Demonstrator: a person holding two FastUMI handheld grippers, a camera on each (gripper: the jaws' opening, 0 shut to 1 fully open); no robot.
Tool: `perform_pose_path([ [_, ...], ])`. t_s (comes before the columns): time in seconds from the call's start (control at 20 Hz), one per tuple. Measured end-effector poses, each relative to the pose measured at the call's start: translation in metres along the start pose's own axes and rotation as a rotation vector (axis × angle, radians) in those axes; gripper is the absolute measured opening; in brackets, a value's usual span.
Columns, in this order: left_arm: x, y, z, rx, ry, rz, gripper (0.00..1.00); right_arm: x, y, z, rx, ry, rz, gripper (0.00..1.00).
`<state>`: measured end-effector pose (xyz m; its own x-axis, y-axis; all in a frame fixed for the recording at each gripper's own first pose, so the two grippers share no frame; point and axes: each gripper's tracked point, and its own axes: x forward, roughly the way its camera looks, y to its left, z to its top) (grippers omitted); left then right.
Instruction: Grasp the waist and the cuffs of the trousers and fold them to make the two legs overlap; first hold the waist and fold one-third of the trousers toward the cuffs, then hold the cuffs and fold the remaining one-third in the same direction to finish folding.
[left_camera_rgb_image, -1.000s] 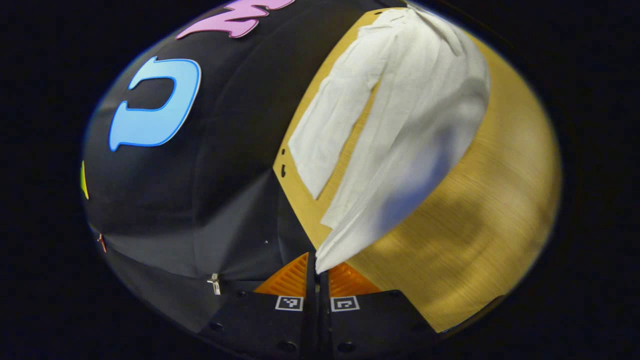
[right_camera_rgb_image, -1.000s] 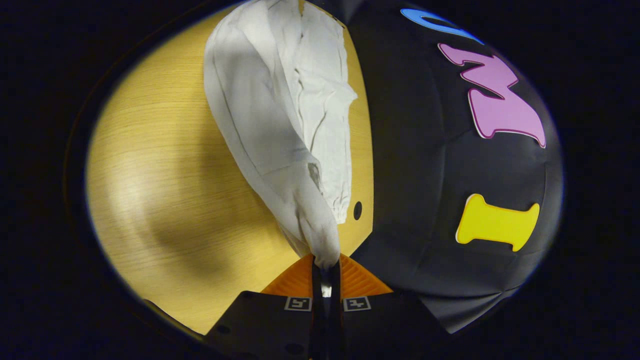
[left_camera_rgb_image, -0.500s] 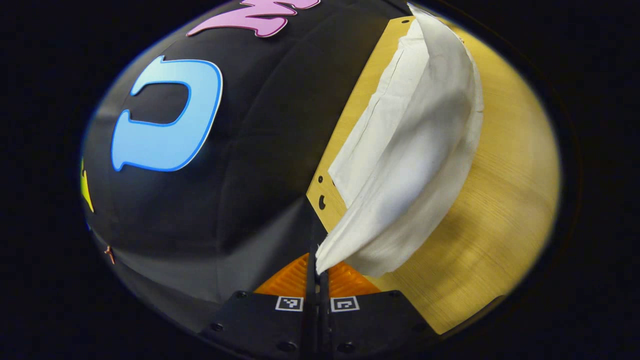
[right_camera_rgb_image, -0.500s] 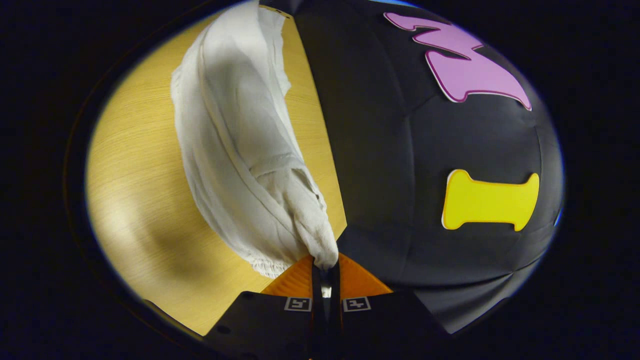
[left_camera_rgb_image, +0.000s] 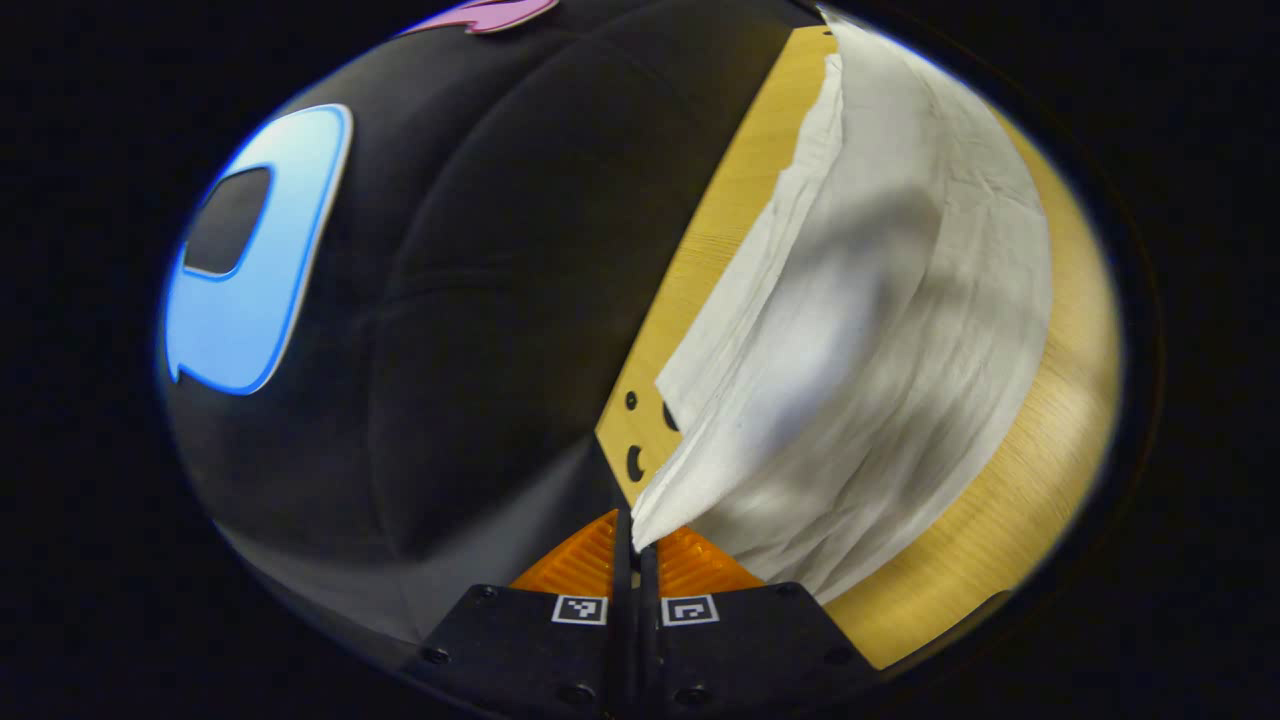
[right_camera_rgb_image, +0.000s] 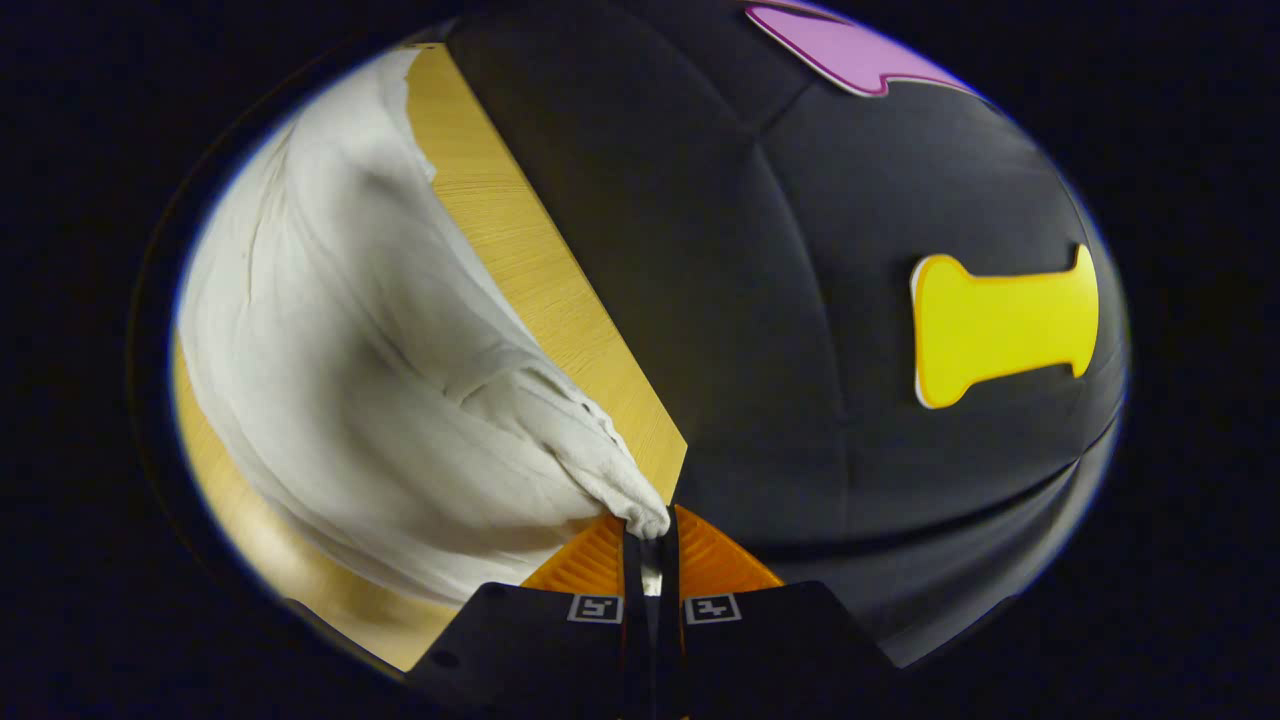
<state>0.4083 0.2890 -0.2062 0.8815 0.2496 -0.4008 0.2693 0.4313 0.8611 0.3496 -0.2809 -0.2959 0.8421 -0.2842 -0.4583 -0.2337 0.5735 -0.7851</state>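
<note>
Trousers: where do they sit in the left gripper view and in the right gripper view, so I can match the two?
Left gripper view: the trousers fill the right half, running down to the left gripper.
Right gripper view: the trousers fill the left half, a bunched end pinched in the right gripper.
Shared landmark: the wooden table edge against the black wall.

- Dim booth; soft shadows cross the trousers (left_camera_rgb_image: 880, 330) ahead of each hand-held gripper.
- Strong fisheye bending at the edges.
- Cloth folds and table (left_camera_rgb_image: 1040, 480) grain are motion-blurred.
</note>
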Motion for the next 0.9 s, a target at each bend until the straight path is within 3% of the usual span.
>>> perform_pose_path([
  [0.15,0.018,-0.024,0.002,0.001,0.014,-0.031,0.05,0.002,0.006,-0.014,0.070,0.050,0.052,0.08],
  [0.2,0.024,-0.030,0.000,-0.011,0.025,-0.034,0.05,0.002,0.007,-0.019,0.075,0.066,0.074,0.18],
  [0.25,0.028,-0.035,-0.003,-0.056,0.046,-0.057,0.05,0.004,0.008,-0.024,0.082,0.085,0.096,0.08],
  [0.35,0.030,-0.037,-0.002,-0.205,0.065,-0.083,0.06,0.002,0.000,-0.022,0.101,0.092,0.096,0.18],
  [0.4,0.028,-0.041,-0.001,-0.271,0.067,-0.102,0.12,-0.001,-0.001,-0.022,0.133,0.085,0.101,0.33],
  [0.45,0.025,-0.047,0.001,-0.322,0.072,-0.121,0.16,-0.003,-0.004,-0.024,0.177,0.081,0.100,0.36],
  [0.5,0.021,-0.050,-0.002,-0.350,0.082,-0.128,0.38,-0.007,-0.013,-0.025,0.235,0.079,0.099,0.55],
  [0.6,0.008,-0.057,0.001,-0.432,0.082,-0.140,0.82,-0.014,-0.014,-0.025,0.419,0.095,0.171,0.95],
  [0.7,-0.010,-0.057,0.010,-0.533,0.066,-0.124,0.96,-0.021,-0.024,-0.028,0.612,0.114,0.209,0.98],
  [0.9,-0.067,-0.050,0.031,-0.752,0.012,-0.073,0.96,-0.040,-0.038,-0.038,0.897,0.104,0.202,0.98],
])
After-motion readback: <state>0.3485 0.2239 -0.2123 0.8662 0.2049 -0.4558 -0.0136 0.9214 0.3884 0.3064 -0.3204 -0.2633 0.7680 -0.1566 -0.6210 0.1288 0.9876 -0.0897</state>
